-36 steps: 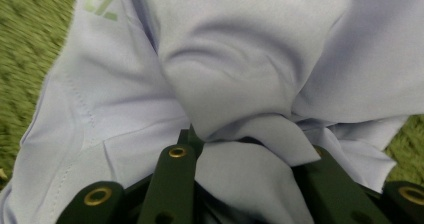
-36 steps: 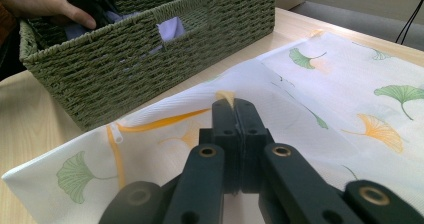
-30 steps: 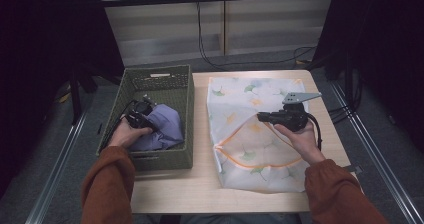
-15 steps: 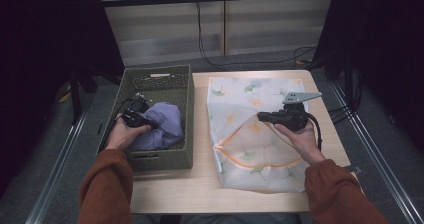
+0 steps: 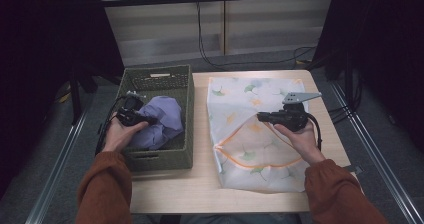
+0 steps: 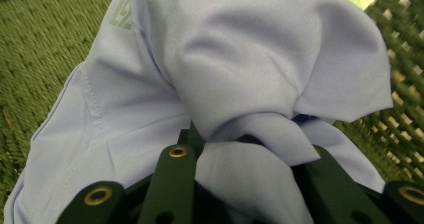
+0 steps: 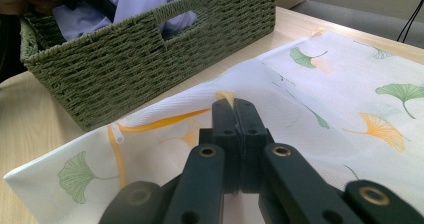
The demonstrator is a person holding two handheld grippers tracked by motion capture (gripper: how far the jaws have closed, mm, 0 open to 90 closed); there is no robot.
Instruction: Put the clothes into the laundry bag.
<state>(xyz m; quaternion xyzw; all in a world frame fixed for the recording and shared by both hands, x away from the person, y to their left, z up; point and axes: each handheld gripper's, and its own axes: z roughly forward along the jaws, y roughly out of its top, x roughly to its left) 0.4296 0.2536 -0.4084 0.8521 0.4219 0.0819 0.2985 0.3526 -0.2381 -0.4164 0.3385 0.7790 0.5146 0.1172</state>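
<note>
Lilac garment bunched between left gripper jaws, inside basket.

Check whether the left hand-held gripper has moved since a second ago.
Yes. The left hand-held gripper, shut on the lilac garment, has shifted leftward toward the green basket's left wall.
</note>
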